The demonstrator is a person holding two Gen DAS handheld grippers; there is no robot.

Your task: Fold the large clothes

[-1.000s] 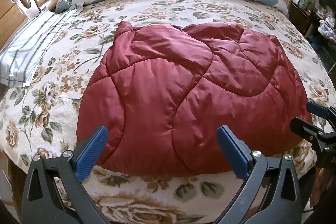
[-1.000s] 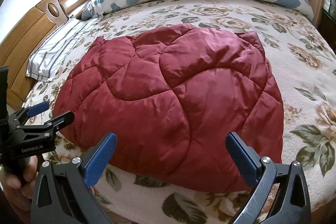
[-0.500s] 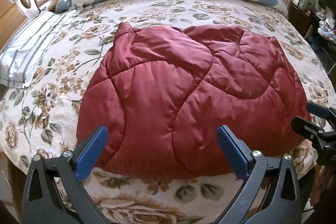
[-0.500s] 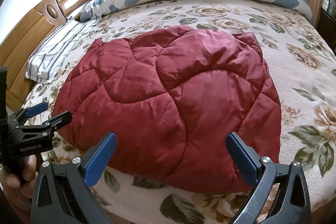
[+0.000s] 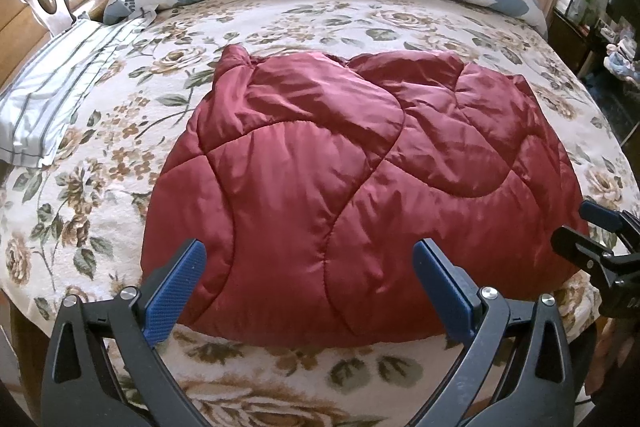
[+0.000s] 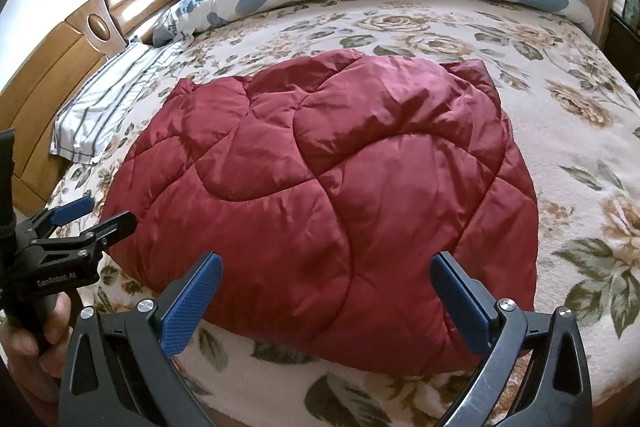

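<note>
Quilted red jacket [image 5: 360, 179]: glossy, satiny cloth with stitched seams. Beneath it, floral bedspread [image 5: 120, 147]: matt, fuzzy fabric. Beyond the jacket, headboard [image 6: 60, 67]: polished wood. Left gripper [image 5: 308, 283]: matt black plastic, textured blue pads [image 5: 176, 291], shiny metal rivets.

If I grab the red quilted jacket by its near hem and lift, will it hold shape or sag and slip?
The red quilted jacket will probably sag: it lies in soft puffy folds on the floral bedspread. Its shiny shell suggests it may slide, so pinch deep. Puffy padding hints it is light for its bulk. Left gripper and right gripper are open.
</note>
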